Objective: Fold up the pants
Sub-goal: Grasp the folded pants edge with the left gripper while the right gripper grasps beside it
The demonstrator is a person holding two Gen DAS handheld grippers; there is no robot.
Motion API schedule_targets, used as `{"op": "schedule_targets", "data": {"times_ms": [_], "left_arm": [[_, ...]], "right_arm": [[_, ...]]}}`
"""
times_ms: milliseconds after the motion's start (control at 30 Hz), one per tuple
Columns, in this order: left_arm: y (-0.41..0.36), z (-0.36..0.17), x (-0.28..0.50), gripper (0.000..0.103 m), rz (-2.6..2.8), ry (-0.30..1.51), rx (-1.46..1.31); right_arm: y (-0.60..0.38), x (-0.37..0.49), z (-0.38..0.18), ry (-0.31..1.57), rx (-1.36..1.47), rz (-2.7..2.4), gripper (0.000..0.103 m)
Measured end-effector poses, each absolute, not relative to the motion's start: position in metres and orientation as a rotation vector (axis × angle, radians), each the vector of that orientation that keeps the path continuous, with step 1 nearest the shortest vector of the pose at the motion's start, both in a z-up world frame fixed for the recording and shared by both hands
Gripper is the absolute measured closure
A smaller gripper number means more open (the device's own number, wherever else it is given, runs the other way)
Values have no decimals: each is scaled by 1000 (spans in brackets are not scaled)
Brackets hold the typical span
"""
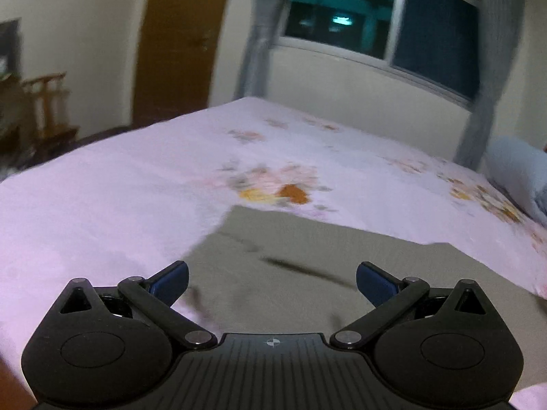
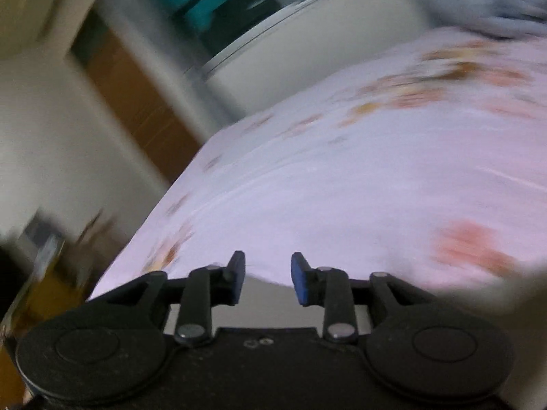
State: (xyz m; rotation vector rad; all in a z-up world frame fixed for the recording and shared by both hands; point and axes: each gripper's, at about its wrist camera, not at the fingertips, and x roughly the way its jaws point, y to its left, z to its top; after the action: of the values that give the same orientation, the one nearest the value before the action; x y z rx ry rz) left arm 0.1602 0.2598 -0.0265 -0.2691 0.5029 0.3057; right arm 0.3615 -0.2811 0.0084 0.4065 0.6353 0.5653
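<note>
The pants, grey-green and spread flat, lie on the near part of the bed, on its pink flowered sheet, with one straight edge and corner showing toward the middle of the bed. They look already folded into a compact slab, though how many layers there are cannot be told.

The left gripper hovers just above the pants, jaws wide apart with nothing between them. The right gripper is partly open and empty, out over the sheet beyond the pants' edge; a grey strip beneath its fingers may be the cloth. That view is heavily blurred.

By my reading a fold has just been laid and let go. The next move calls for pinching an edge of the pants with both grippers, or smoothing the slab.
</note>
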Motion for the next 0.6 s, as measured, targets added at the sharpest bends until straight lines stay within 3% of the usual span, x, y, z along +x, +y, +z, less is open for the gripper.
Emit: {"op": "schedule_targets", "data": {"times_ms": [67, 167, 200, 400, 567, 600], "left_arm": [[283, -36, 159, 0, 361, 562, -311], [309, -51, 159, 0, 380, 605, -408], [312, -53, 160, 0, 376, 602, -425], [313, -62, 173, 0, 385, 597, -445], [308, -62, 193, 0, 378, 596, -470], [306, -63, 195, 11, 371, 600, -475]], "right_arm": [[-232, 394, 8, 670, 318, 647, 75], [-179, 434, 0, 707, 200, 710, 48], [-165, 445, -2, 721, 162, 725, 44], [-117, 476, -30, 837, 46, 777, 53], [-106, 465, -47, 913, 18, 818, 68], [-100, 463, -48, 932, 10, 824, 70]]}}
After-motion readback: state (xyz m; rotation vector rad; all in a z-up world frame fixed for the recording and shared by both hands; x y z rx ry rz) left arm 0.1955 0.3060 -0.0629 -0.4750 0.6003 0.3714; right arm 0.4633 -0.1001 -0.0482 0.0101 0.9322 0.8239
